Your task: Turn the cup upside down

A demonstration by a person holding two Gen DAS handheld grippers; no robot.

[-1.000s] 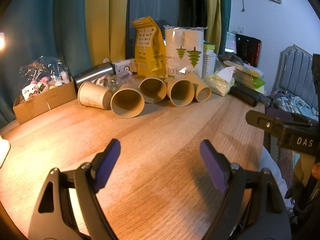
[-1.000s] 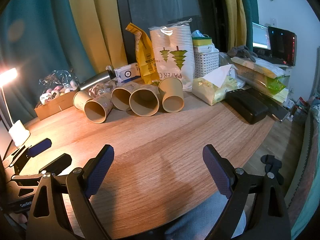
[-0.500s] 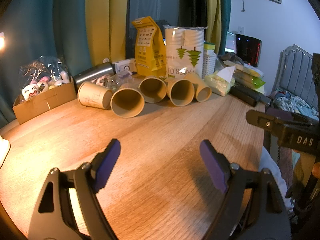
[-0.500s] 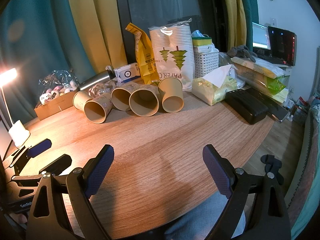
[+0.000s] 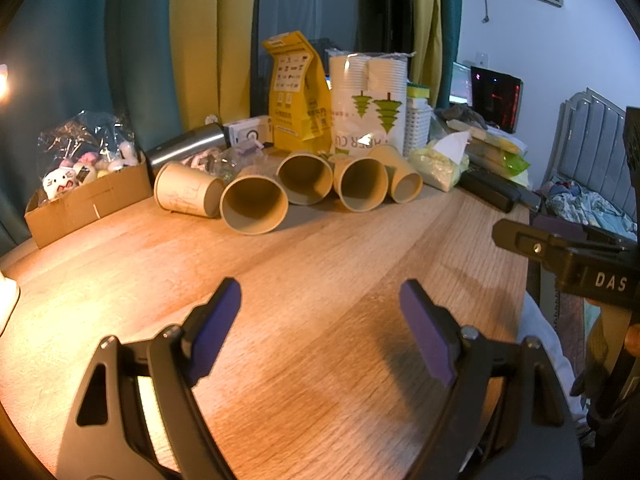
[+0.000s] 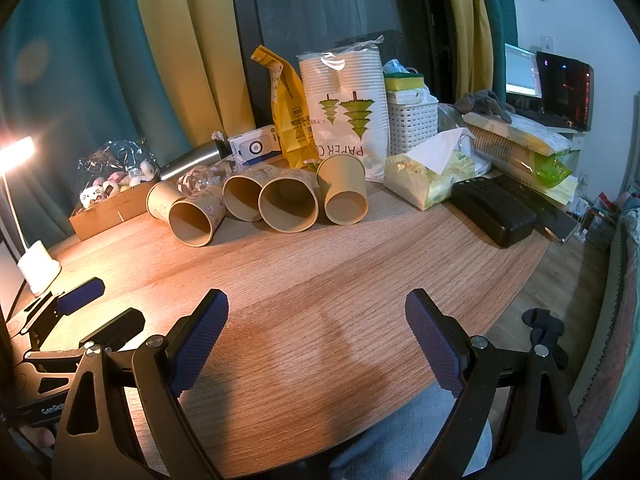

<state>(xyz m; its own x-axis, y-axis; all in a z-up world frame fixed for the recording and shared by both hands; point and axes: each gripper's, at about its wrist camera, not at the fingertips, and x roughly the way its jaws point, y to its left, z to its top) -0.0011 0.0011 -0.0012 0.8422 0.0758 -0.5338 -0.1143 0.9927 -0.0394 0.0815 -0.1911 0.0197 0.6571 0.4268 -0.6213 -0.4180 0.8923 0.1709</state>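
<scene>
Wood-grain tabletop [image 6: 320, 272] stretches bare toward five tan paper cups [image 6: 288, 208] lying on their sides at the far clutter, probably staged for flipping. Left gripper [image 5: 320, 320] and right gripper [image 6: 316, 328] hover well short, both spread wide and empty.

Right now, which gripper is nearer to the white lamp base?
Left. The left gripper sits close beside the lamp base, just right of it; the right gripper is farther right, over the table near its front edge.

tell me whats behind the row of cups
Behind the cups: a paper cup pack, yellow bag, steel flask and small box. Their bases are hidden.
</scene>
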